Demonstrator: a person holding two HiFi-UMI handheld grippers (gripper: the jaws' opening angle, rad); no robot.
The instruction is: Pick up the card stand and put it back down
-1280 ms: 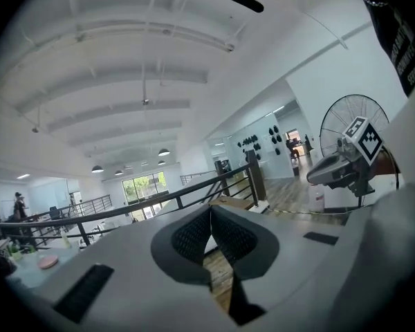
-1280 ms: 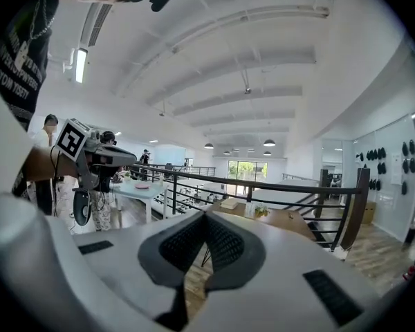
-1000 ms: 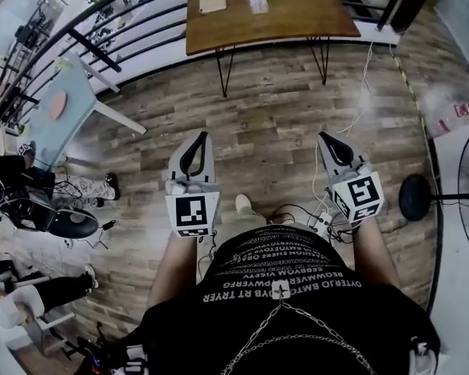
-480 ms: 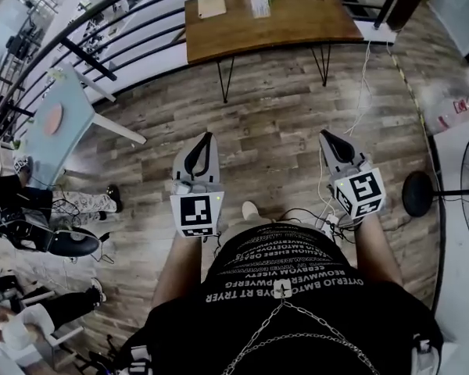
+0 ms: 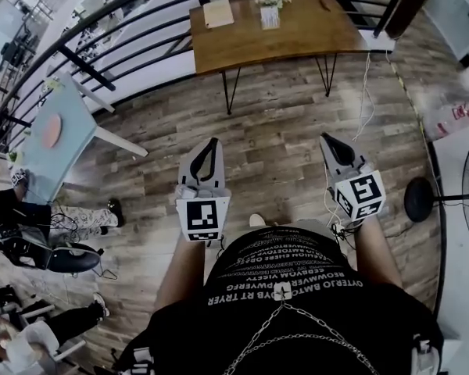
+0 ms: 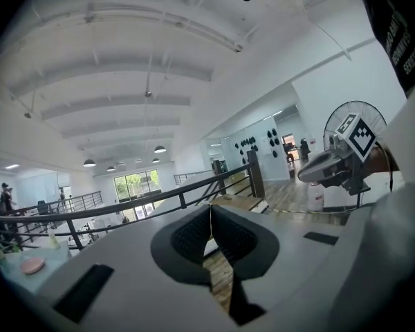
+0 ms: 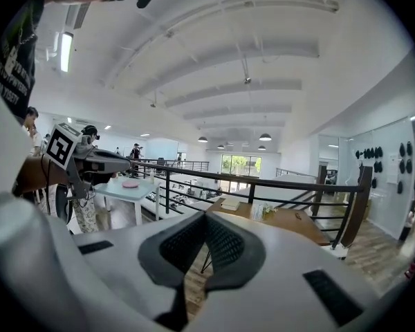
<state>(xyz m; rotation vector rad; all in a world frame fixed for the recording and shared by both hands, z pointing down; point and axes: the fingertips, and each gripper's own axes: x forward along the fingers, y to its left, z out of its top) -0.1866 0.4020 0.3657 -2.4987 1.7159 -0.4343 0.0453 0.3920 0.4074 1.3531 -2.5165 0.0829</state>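
Floorboards [image 5: 281, 131] separate the wooden table [image 5: 313, 30] from the left tool [image 5: 211, 144] and right tool [image 5: 327, 140], both closed empty.

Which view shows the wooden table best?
The head view: the wooden table shows whole from above, top and legs. The right gripper view shows it small and side-on. The left gripper view shows only a distant sliver of it.

approach: left gripper [image 5: 213, 141] and right gripper [image 5: 325, 137] now sit nearer the wooden table [image 5: 297, 33] | left gripper: drifts slightly sideways toward the right gripper | head view: wooden table lies lower in frame, more railing [image 5: 148, 41] showing beyond the wooden table
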